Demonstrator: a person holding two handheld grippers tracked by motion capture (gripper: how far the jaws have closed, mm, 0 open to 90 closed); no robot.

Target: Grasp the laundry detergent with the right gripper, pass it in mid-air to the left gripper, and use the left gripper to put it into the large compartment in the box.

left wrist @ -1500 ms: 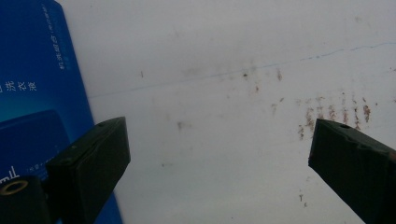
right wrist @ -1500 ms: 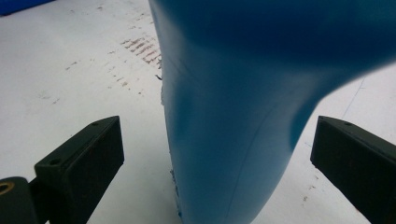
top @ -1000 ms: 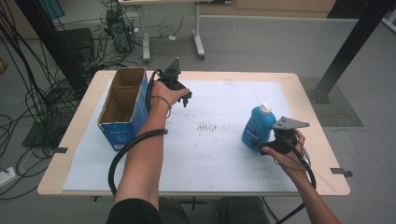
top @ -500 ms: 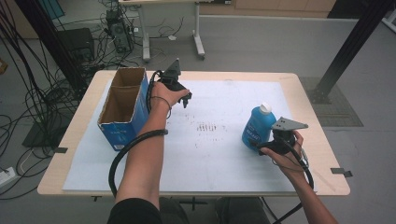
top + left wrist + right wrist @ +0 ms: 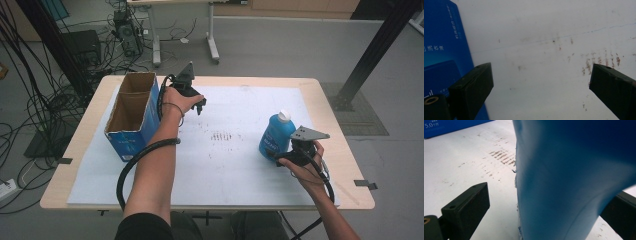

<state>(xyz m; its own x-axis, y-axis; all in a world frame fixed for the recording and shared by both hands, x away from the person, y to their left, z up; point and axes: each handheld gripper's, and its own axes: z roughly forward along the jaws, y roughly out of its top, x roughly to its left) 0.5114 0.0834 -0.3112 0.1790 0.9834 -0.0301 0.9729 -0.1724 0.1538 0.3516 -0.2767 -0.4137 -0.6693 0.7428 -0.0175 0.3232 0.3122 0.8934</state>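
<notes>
Right gripper (image 5: 295,150) sits at about four o'clock on the table (image 5: 330,195), its jaws spread around the foot of the blue bottle (image 5: 276,135); in the right gripper view I see a gap on the left side of the bottle (image 5: 574,177), and I cannot tell whether the other jaw touches it. The bottle stands upright, long axis vertical, white cap (image 5: 284,116) pointing up. Left gripper (image 5: 192,97) hangs at eleven o'clock, jaws wide apart and empty, just beside the blue cardboard box (image 5: 131,120), which is open on top. The bottle's label is too blurred for me to read. A white sheet (image 5: 240,165) with brownish scuff marks (image 5: 222,136) covers the wooden table; cables (image 5: 30,100) trail over the grey floor at nine o'clock.
</notes>
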